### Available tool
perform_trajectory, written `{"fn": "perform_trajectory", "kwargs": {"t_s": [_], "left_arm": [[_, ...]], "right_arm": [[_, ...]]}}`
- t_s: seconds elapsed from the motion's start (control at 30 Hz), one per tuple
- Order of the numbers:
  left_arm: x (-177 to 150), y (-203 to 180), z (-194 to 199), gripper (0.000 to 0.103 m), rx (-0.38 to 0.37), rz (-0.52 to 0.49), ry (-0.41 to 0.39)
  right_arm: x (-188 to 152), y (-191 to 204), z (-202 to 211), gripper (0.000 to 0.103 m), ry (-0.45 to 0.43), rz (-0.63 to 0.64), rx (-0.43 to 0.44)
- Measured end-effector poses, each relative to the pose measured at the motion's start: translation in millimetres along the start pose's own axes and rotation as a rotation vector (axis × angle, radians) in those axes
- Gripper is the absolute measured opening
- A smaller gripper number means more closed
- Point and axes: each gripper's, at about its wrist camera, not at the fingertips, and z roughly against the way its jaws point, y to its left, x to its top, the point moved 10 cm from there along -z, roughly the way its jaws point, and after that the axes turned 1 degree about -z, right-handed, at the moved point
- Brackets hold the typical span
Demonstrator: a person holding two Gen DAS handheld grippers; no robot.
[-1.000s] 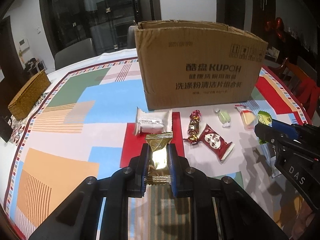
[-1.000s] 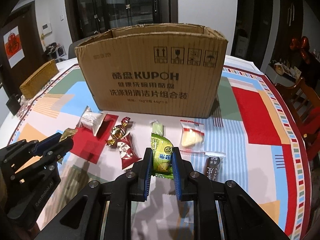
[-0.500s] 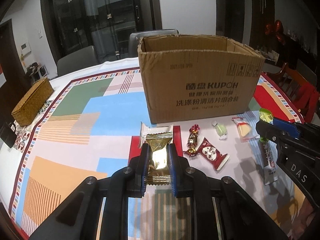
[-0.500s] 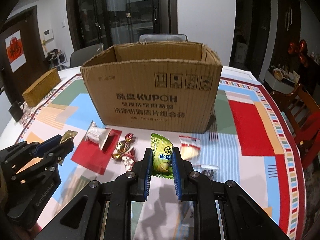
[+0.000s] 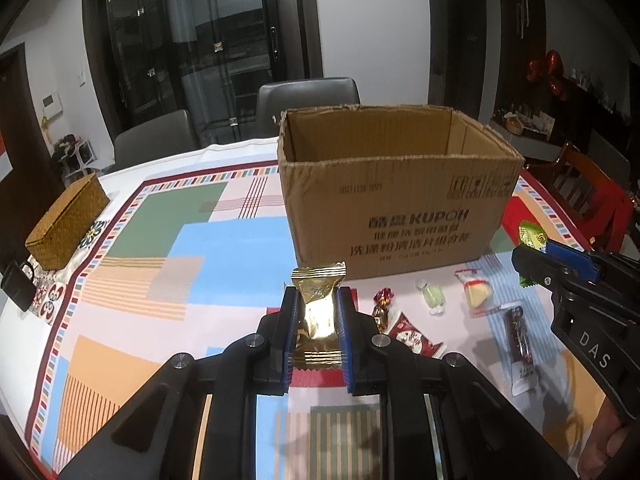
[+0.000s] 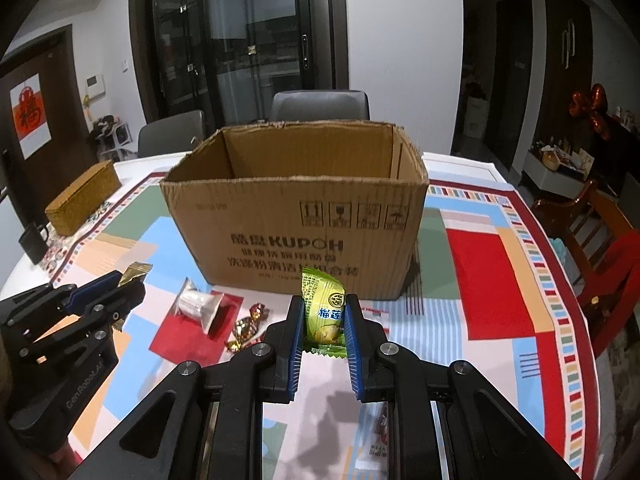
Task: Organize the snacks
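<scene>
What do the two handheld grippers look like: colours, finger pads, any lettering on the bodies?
Both are matte black, with angular linkage arms and silver round pivot bolts. The left gripper and the right gripper each have ribbed blue pads lining the fingers. Pale "GenRobot.AI" lettering marks the left body, "DAS" the right. No cables show.

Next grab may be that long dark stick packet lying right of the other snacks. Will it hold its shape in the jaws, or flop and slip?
The dark stick packet lies flat and narrow, so it probably feels light. Its glossy wrapper may be slippery, and its white end looks like empty film, likely floppy. Gripped mid-length it would probably hold steadier.
</scene>
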Motion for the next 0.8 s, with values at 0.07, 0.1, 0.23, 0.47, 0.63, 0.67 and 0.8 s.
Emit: {"fn": "perform_trajectory", "kwargs": {"t_s": [0.07,0.1,0.23,0.47,0.63,0.67,0.8], "left_arm": [[5.3,0.1,0.2,0.019,-0.001,0.002,-0.006],[7.2,0.3,0.6,0.019,-0.001,0.001,-0.008],[17.4,0.5,2.9,0.019,-0.002,-0.001,-0.024],[34.4,-0.1,7.1,0.019,-0.009,-0.008,-0.049],[49.0,-0.5,10.6,0.019,-0.015,-0.006,-0.071],[52.0,-0.5,11.4,0.019,-0.015,-0.005,-0.075],[62.8,-1.8,13.5,0.019,-0.016,-0.008,-0.092]], "right_arm": [[4.7,-0.7,1.1,0.021,-0.008,-0.002,-0.001],[7.2,-1.1,1.7,0.021,-0.012,-0.004,-0.002],[18.4,-3.8,4.1,0.021,-0.034,-0.007,-0.006],[34.9,-5.8,9.6,0.021,-0.065,-0.014,-0.011],[46.0,-8.0,11.2,0.021,-0.084,-0.018,-0.013],[48.2,-8.6,11.3,0.021,-0.087,-0.019,-0.013],[57.5,-10.2,12.4,0.021,-0.102,-0.022,-0.013]]}}
